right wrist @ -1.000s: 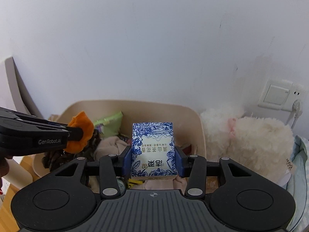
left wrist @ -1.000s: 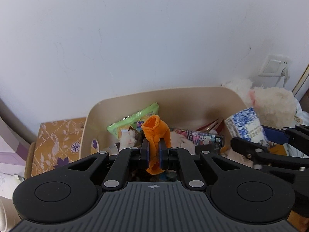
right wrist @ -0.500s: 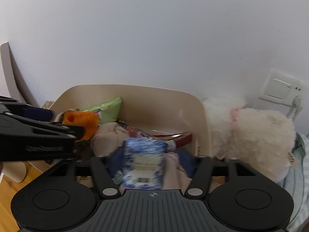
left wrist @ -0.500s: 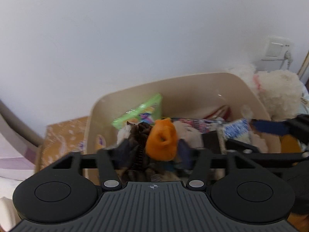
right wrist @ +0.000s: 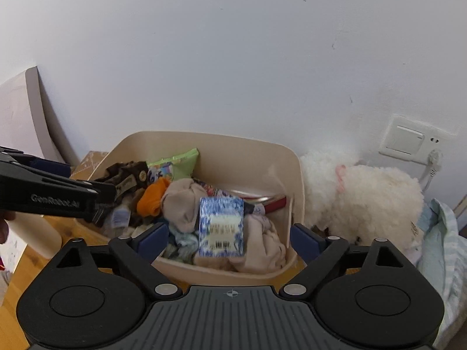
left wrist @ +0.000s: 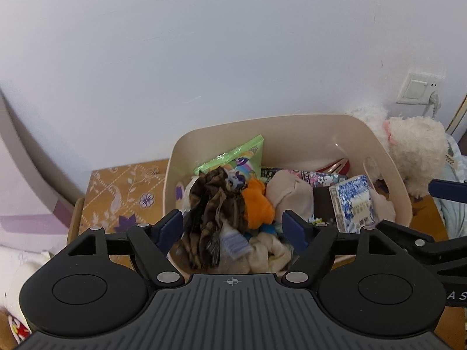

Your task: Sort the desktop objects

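A beige plastic bin (left wrist: 394,180) (right wrist: 294,172) stands against the wall, full of items. An orange cloth piece (left wrist: 256,204) (right wrist: 153,198) lies in it beside a brown patterned cloth (left wrist: 213,201). A blue-and-white tissue pack (left wrist: 354,204) (right wrist: 221,227) lies on the pile at the bin's right. My left gripper (left wrist: 232,230) is open and empty above the bin's near edge. My right gripper (right wrist: 229,239) is open and empty, just above the tissue pack.
A white plush toy (left wrist: 414,157) (right wrist: 364,195) sits right of the bin, below a wall switch and socket (right wrist: 408,143). A floral-patterned box (left wrist: 122,195) lies left of the bin. A green snack bag (left wrist: 233,160) and beige cloths (right wrist: 262,239) fill the bin.
Both grippers opened. The orange cloth dropped from the left gripper into the bin. The tissue pack dropped from the right gripper into the bin. Both grippers rose and tilted down.
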### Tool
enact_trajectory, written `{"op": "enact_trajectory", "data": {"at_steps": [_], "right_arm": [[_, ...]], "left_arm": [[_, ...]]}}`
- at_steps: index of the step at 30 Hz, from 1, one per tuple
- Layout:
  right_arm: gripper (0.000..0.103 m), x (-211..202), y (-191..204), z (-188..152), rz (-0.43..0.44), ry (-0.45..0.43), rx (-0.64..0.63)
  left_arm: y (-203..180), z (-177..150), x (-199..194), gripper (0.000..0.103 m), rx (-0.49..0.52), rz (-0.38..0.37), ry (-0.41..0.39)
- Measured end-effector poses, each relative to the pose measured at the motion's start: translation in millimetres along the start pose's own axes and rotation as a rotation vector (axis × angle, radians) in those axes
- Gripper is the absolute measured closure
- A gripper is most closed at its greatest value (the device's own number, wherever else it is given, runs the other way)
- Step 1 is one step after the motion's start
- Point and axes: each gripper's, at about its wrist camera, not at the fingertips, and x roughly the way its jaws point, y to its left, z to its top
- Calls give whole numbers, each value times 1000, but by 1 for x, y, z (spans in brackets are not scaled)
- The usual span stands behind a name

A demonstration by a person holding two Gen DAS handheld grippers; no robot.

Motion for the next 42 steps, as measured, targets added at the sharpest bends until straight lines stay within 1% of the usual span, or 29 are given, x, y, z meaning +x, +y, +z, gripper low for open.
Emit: {"op": "enact_trajectory", "data": {"at_steps": [9,11,15,21,25,30,33,38,42], "right_arm": [[4,-55,1,-20,15,47,40],[0,-71,3,-27,23,37,32],[0,-103,5,-41,33,20,4],[0,-149,4,-59,75,3,8],[0,-179,8,-72,104,-10,-5],[0,-214,14,-88,145,-14,-29],[0,-236,17,-96,150,-28,-55],[0,-264,18,-111,158,-29,-63],[0,-284,15,-127,150,-26,-57]], "left_arm": [[9,-31,-60,27,-46,-8,-4],[10,-38,-75,27,-52,-6,-17],[13,-52,-108,27,-51,11,-47],[14,-72,-153,27,-38,26,-73],[13,-89,-181,27,-39,5,-76],[10,-109,-211,26,-16,-7,-86],[8,-124,-229,26,-8,-15,-105],[3,-149,-255,26,-18,-43,-113],[-3,-170,-275,26,-7,-36,-111]]}}
